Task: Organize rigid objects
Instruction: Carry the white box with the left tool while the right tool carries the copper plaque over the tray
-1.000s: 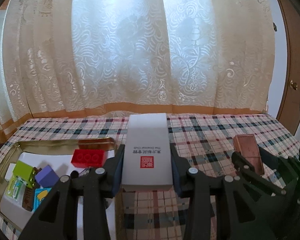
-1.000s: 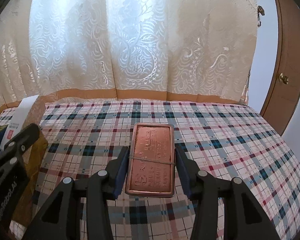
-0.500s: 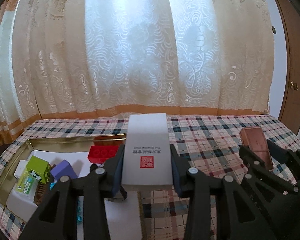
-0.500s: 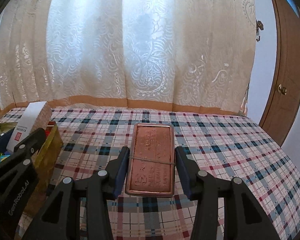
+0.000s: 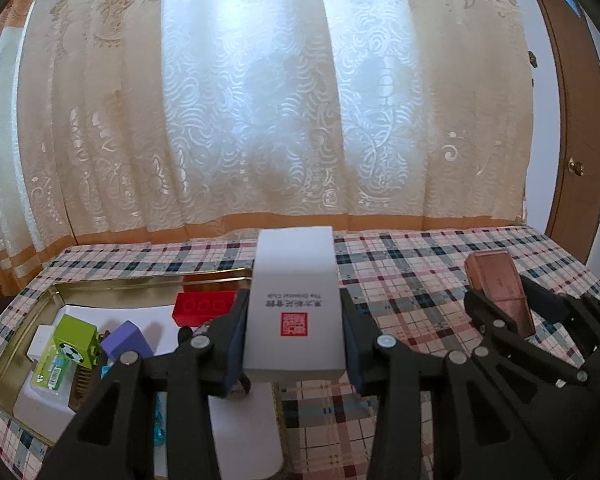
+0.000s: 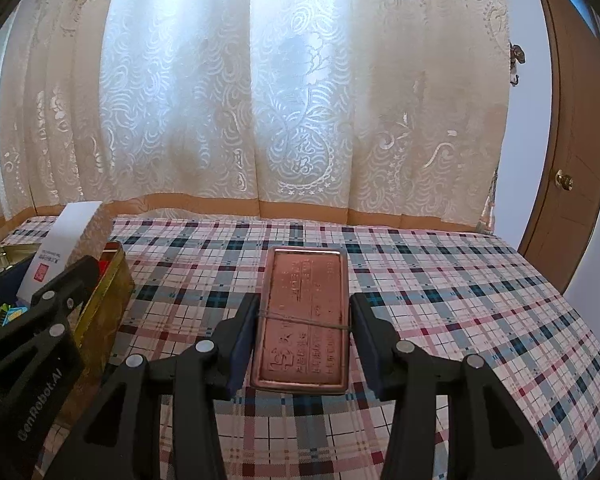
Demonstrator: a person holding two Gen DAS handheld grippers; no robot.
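A plaid-covered counter [image 6: 440, 280] carries a gold tin tray [image 5: 40, 320] on its left side. The tray holds a red brick [image 5: 204, 307], a green block [image 5: 74, 336] and a purple block [image 5: 126, 344]. Left gripper [image 5: 294, 338] fingers pinch a white box [image 5: 296, 304] above the tray's right edge. Right gripper [image 6: 302, 336] fingers pinch a copper tin [image 6: 304, 316] above the cloth, right of the tray.

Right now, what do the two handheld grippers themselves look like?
Both the left gripper and the right gripper are matte black, angular linkage frames with round silver pivot pins and dark blue finger pads. Pale lettering runs along the left gripper's frame. No cables or sleeves show.
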